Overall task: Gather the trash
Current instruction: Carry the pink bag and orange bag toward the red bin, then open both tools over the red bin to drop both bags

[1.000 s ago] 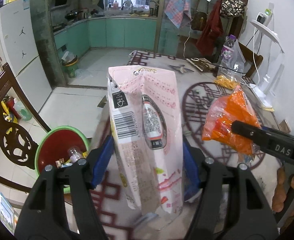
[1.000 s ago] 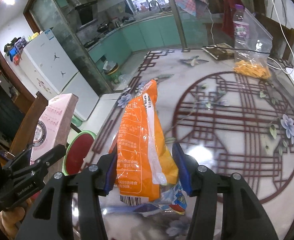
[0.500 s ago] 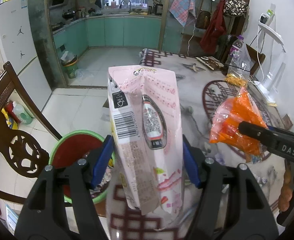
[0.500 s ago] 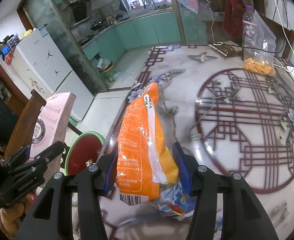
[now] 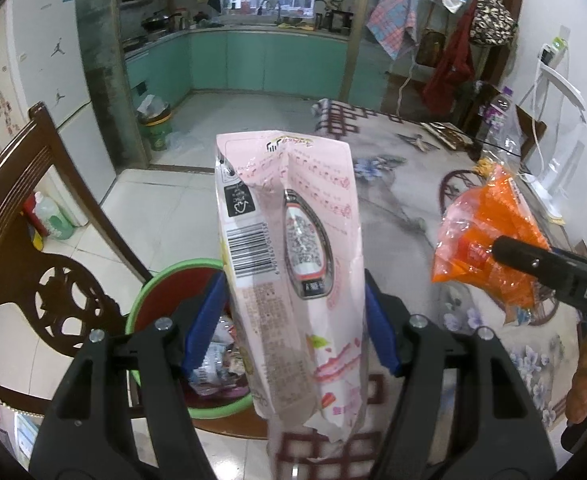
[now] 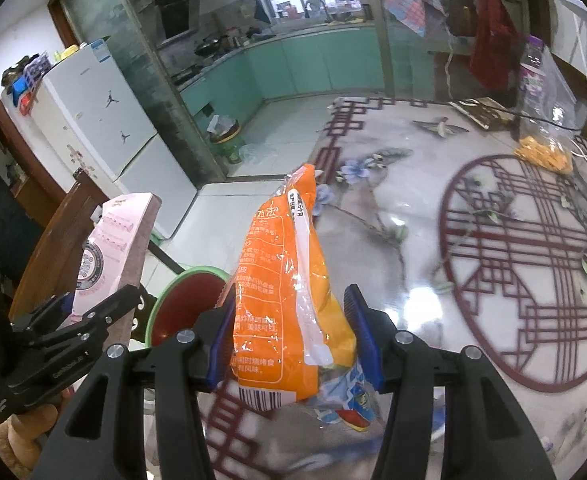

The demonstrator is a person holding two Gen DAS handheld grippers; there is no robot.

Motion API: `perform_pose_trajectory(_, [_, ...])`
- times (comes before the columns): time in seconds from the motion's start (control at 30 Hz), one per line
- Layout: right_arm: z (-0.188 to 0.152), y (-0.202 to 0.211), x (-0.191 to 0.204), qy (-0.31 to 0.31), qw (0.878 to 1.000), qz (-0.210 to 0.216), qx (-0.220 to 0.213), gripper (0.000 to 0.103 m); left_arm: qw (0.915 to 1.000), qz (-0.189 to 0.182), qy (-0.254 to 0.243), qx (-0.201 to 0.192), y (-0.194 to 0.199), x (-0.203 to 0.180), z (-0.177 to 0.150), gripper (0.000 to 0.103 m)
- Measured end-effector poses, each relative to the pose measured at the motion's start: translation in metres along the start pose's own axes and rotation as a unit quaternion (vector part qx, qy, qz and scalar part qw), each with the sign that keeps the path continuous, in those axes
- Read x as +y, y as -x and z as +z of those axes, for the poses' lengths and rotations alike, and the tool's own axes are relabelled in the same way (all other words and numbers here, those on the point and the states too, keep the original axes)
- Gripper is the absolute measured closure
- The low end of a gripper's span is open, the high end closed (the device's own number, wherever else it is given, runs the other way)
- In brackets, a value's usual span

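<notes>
**A:** What is each hand carrying?

**B:** The left hand-held gripper (image 5: 295, 320) pinches a tall pink snack pouch (image 5: 289, 248) between its blue pads, upright, gripped low on its body. The right hand-held gripper (image 6: 291, 340) is clamped on an orange plastic wrapper (image 6: 289, 280), with a blue wrapper (image 6: 347, 396) bunched under it.

**A:** Where is the trash meant to go?

**B:** Probably the green-rimmed red bin (image 5: 153, 300) on the floor beside the worktop (image 6: 473, 240), just off its edge. It already holds crumpled packets. The pouch hangs above and slightly right of the bin's mouth; the orange wrapper is over the worktop edge, further right.

**A:** Why hold them upright?

**B:** My guess: gripping low keeps each packet stiff and clear of the worktop, so it can drop straight in once the pads part.

**A:** Anything nearby?

**B:** A carved wooden chair (image 5: 33, 248) stands left of the bin.
</notes>
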State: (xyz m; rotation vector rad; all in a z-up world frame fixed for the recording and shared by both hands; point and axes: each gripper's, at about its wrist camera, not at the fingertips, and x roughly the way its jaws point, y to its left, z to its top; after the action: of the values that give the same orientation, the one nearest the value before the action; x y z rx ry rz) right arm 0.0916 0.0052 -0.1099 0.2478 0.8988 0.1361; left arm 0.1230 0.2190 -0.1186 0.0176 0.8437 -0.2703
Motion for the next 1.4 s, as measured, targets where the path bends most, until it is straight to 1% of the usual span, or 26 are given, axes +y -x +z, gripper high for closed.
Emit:
perform_pose_trajectory(0.3, [0.008, -0.025, 0.042, 0.033, 0.999, 0.021, 0.015, 0.053, 0.9991, 0.028, 0.028, 0.014, -0.009, 0.048, -0.003, 0.039])
perform_pose_trajectory(0.63, [0.013, -0.057, 0.078, 0.066, 0.996, 0.040, 0.042, 0.053, 0.9973, 0.047, 0.047, 0.032, -0.023, 0.081, -0.006, 0.039])
perform_pose_trajectory(0.83, [0.015, -0.078, 0.096, 0.084, 0.993, 0.054, 0.057, 0.053, 0.9962, 0.055, 0.053, 0.042, -0.031, 0.095, -0.007, 0.039])
perform_pose_trajectory(1.1, [0.011, -0.111, 0.116, 0.108, 0.988, 0.061, 0.089, 0.053, 0.9945, 0.063, 0.060, 0.058, -0.045, 0.107, -0.008, 0.039])
perform_pose_trajectory(1.23, [0.009, -0.128, 0.125, 0.123, 0.984, 0.064, 0.113, 0.053, 0.9936, 0.065, 0.064, 0.066, -0.054, 0.114, -0.008, 0.039])
perform_pose_trajectory(1.4, [0.007, -0.142, 0.134, 0.138, 0.979, 0.069, 0.130, 0.053, 0.9919, 0.071, 0.072, 0.077, -0.064, 0.124, -0.009, 0.039])
